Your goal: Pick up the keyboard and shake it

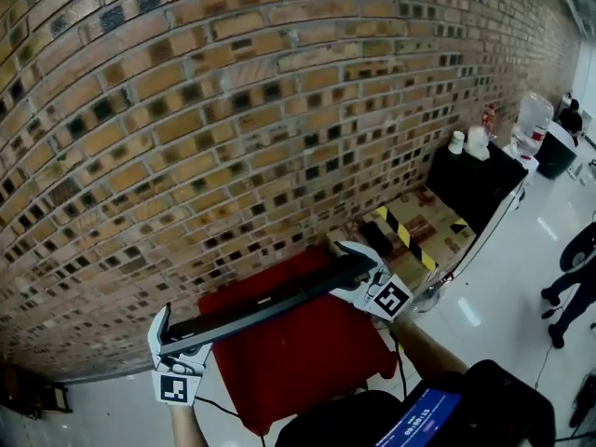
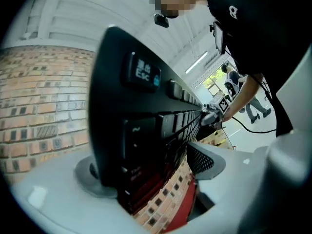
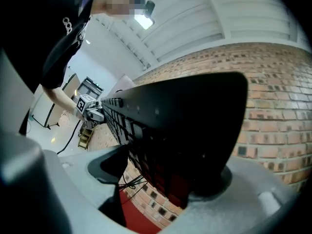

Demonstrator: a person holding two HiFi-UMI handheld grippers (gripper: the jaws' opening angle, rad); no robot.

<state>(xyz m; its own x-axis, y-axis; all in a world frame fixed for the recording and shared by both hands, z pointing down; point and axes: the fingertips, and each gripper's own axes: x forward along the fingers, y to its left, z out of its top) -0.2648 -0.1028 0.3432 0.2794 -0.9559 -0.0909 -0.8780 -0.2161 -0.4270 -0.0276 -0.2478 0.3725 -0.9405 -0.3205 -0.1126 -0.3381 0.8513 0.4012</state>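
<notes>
Your left gripper [image 1: 169, 341] and right gripper [image 1: 365, 277] clamp the keyboard [image 1: 265, 307] ends between their jaws; likely stiff, light, slick.

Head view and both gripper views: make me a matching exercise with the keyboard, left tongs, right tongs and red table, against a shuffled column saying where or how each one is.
Things:
1. keyboard
2. left tongs
3. right tongs
4. red table

Place or state:
A. lies under the keyboard
B. shut on the end with the Esc key
C. in the air, held at both ends
D. shut on the end far from the Esc key

Pairs: 1-C, 2-B, 3-D, 4-A
</notes>
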